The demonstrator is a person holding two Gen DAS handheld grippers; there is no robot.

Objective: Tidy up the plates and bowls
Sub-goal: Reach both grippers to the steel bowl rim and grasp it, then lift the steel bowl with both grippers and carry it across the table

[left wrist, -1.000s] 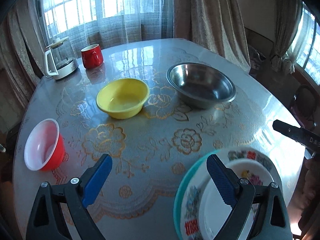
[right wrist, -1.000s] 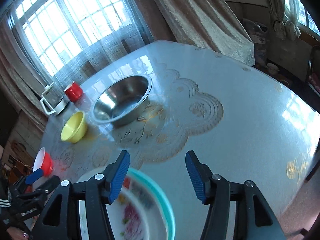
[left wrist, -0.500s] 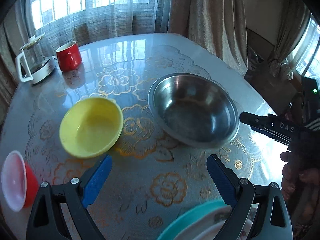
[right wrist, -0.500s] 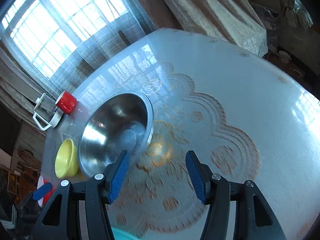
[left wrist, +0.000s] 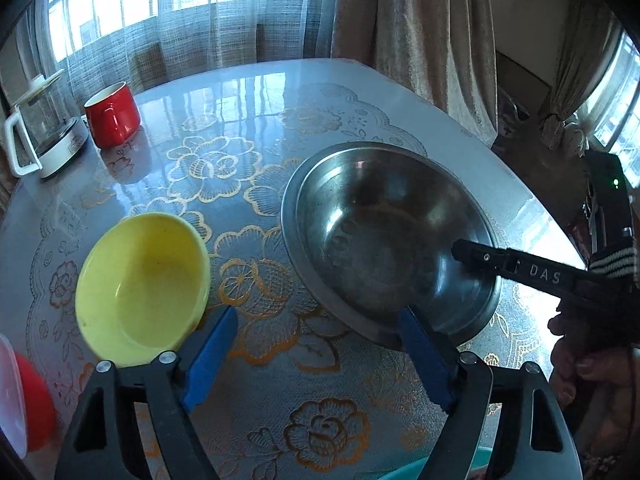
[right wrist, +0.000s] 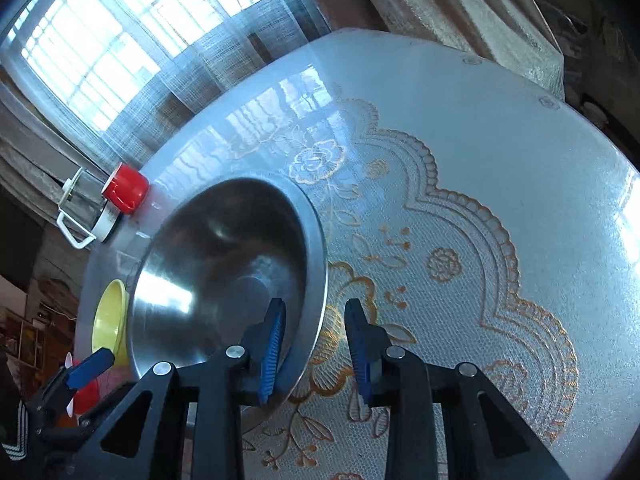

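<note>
A large steel bowl [left wrist: 384,240] [right wrist: 224,272] sits on the lace-covered round table [left wrist: 280,92]. My right gripper [right wrist: 316,344] straddles its near rim, one blue pad inside the bowl and the other outside. Its jaws are closing, and a strip of cloth still shows between the rim and the outer pad. In the left wrist view one of its fingers [left wrist: 500,260] reaches over the bowl. My left gripper [left wrist: 318,356] hovers between the steel bowl and a yellow bowl [left wrist: 140,284] [right wrist: 110,320]. Its jaws are closing with only tablecloth between them.
A red bowl with a white inside [left wrist: 20,396] lies at the left edge. A red mug [left wrist: 114,114] and a glass kettle [left wrist: 40,136] stand at the back left by the curtained window. A teal plate rim [left wrist: 416,470] peeks in at the bottom.
Both grippers moved forward from the plate stack to the steel bowl. The right jaws narrowed around the bowl's rim. The left jaws narrowed slightly. The plates slid almost out of view.
</note>
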